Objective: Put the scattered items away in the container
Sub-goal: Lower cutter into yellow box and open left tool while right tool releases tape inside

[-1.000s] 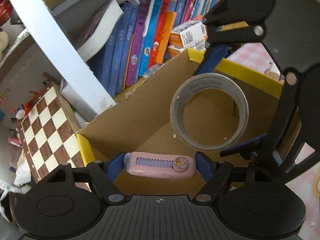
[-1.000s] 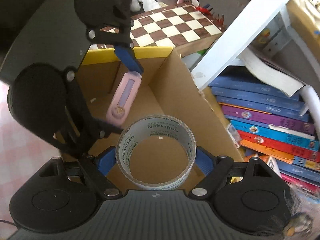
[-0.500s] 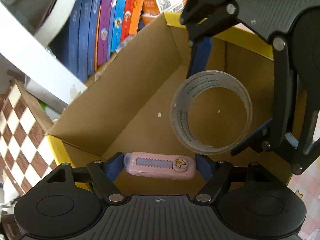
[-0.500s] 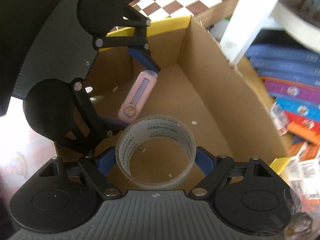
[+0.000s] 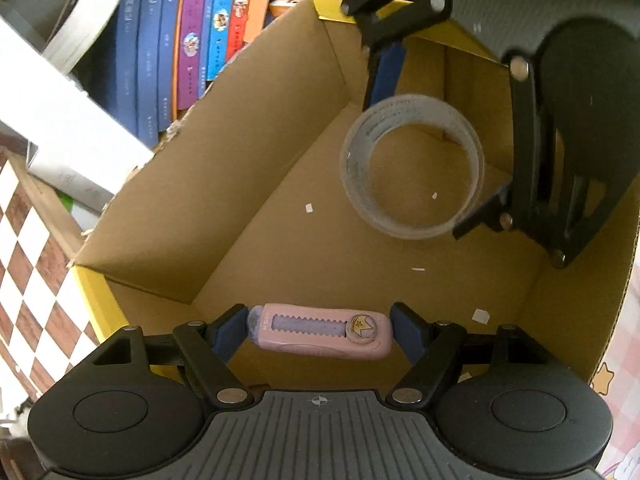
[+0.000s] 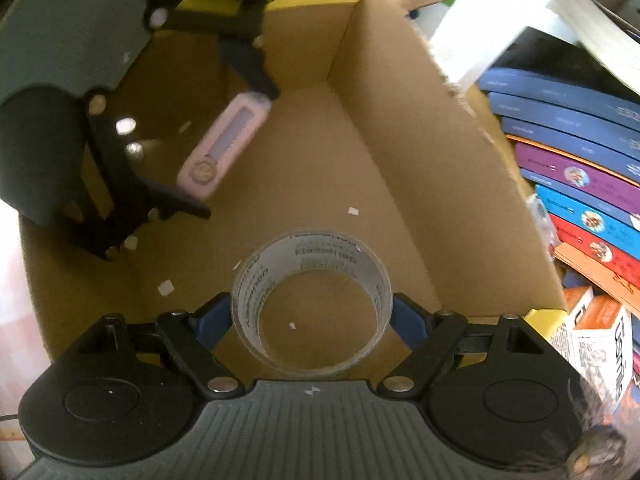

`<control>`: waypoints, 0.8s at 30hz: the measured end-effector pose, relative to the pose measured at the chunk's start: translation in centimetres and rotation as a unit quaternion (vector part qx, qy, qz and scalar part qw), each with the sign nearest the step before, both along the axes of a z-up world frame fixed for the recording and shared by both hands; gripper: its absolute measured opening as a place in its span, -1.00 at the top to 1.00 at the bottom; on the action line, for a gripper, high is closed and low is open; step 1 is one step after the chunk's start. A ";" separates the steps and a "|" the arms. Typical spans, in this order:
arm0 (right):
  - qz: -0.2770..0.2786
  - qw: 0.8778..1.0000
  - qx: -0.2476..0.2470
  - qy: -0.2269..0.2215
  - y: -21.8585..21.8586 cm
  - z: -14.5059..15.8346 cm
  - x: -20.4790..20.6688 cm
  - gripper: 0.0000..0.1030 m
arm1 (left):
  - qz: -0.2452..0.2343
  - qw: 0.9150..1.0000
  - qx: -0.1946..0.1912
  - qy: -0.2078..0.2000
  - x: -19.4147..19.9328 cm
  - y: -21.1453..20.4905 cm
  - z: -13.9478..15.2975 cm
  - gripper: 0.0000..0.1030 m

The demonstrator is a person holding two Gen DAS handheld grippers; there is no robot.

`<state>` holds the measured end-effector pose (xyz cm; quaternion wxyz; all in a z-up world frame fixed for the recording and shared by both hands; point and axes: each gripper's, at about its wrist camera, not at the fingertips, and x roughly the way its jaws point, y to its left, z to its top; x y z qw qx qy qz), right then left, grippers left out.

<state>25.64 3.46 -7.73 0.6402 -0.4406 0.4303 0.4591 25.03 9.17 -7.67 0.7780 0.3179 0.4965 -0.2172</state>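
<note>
Here both items hang over the open cardboard box [image 5: 224,184], which suits a drop straight inside. The left hand-held gripper [image 5: 320,332] is clamped endwise on the pink utility knife [image 5: 320,332], holding it level above the near corner of the box. The right hand-held gripper [image 6: 312,316] is clamped across the tape roll [image 6: 312,308], its hole facing the camera, so the pads press on the outer band. The box floor below looks bare except for paper scraps, though motion blur makes that uncertain. Books [image 5: 192,40] stand beside the box wall.
</note>
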 end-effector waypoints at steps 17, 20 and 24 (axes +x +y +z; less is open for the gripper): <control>-0.001 1.000 0.008 0.008 0.3 -0.3 -1.8 -0.61 | -0.007 1.000 0.012 0.003 -0.1 -0.1 0.5 -0.53; -0.006 1.000 0.005 0.009 0.1 -0.4 -2.2 -0.62 | -0.006 1.000 0.017 -0.003 -0.3 0.0 0.8 -0.54; -0.010 1.000 0.007 0.003 -0.3 0.0 -2.9 -0.67 | -0.004 1.000 0.023 -0.010 -0.5 0.0 1.2 -0.55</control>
